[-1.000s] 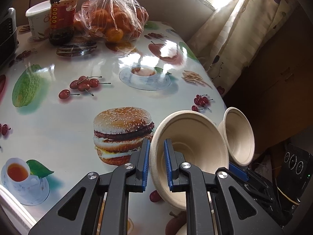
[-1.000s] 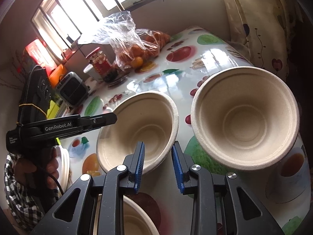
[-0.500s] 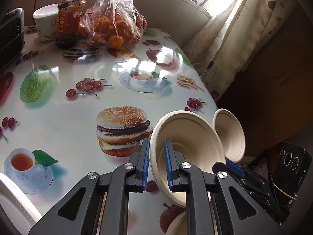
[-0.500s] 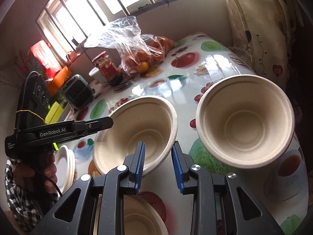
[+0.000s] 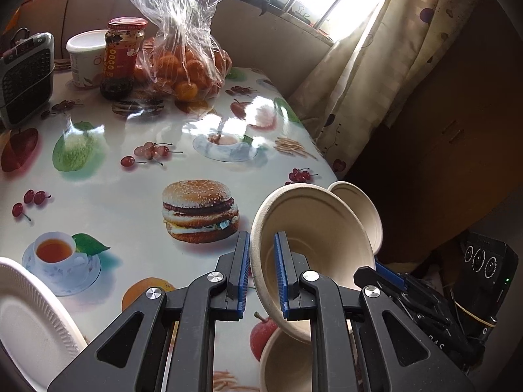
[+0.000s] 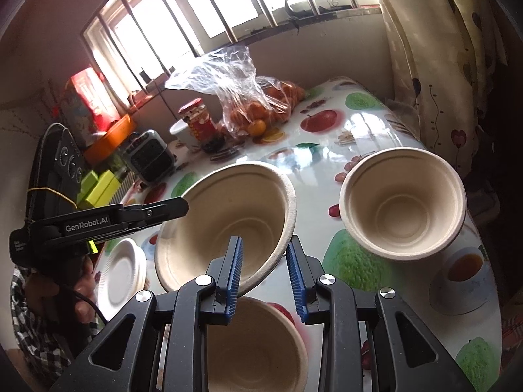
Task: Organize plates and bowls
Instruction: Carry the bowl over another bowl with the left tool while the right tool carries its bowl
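Note:
A beige paper bowl [image 5: 320,228] [image 6: 228,225] hangs tilted above the fruit-print table [image 5: 114,202]. My left gripper [image 5: 261,238] [image 6: 181,205] is shut on one side of its rim. On the opposite side my right gripper [image 6: 265,241] [image 5: 376,269] straddles the rim, one pad inside and one outside, and grips it. A second beige bowl [image 6: 402,205] [image 5: 359,212] stands upright near the table's right edge. Directly under the lifted one lies a third bowl [image 6: 258,343] [image 5: 284,359]. White paper plates [image 6: 121,271] [image 5: 26,326] are stacked at the near left.
At the far side stand a plastic bag of oranges [image 5: 186,62], a red-lidded jar [image 5: 122,52], a white cup [image 5: 83,55] and a small grey heater [image 5: 26,75]. A curtain [image 5: 376,81] hangs past the right edge. A person's hand [image 6: 42,294] holds the left gripper.
Both grippers have risen and drawn back together with the bowl between them. The standing bowl looks smaller, and the third bowl and the white plates have come into view below.

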Demonstrator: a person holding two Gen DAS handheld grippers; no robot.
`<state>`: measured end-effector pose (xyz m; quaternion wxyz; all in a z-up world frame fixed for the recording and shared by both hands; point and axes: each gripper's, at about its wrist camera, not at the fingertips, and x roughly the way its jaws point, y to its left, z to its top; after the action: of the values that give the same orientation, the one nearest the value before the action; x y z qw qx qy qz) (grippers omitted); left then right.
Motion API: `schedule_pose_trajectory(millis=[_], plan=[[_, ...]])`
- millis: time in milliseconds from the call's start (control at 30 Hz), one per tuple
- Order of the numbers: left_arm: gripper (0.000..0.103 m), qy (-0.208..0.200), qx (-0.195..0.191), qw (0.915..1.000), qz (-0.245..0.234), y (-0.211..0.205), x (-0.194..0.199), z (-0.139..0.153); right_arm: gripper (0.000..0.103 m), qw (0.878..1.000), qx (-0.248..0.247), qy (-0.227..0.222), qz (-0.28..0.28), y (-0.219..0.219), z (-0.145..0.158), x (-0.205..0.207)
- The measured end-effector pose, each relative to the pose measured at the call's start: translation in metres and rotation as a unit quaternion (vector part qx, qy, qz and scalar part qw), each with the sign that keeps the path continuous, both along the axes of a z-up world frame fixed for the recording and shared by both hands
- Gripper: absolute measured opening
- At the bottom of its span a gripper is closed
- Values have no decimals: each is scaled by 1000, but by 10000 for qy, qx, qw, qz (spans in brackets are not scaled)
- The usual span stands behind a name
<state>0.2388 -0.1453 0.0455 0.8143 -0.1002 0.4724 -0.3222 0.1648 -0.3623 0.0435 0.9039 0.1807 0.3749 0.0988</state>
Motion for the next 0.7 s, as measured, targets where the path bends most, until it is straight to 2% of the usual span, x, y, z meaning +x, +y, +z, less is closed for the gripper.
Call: schedule_pose_trajectory(millis=[267, 700], plan=[[16, -130, -106, 9999, -5, 10, -25, 10, 28, 9998, -89, -166, 44, 9, 11, -27], [16, -79, -116, 9999, -98, 17, -61, 1, 28, 9997, -159, -198, 34, 16, 9, -64]])
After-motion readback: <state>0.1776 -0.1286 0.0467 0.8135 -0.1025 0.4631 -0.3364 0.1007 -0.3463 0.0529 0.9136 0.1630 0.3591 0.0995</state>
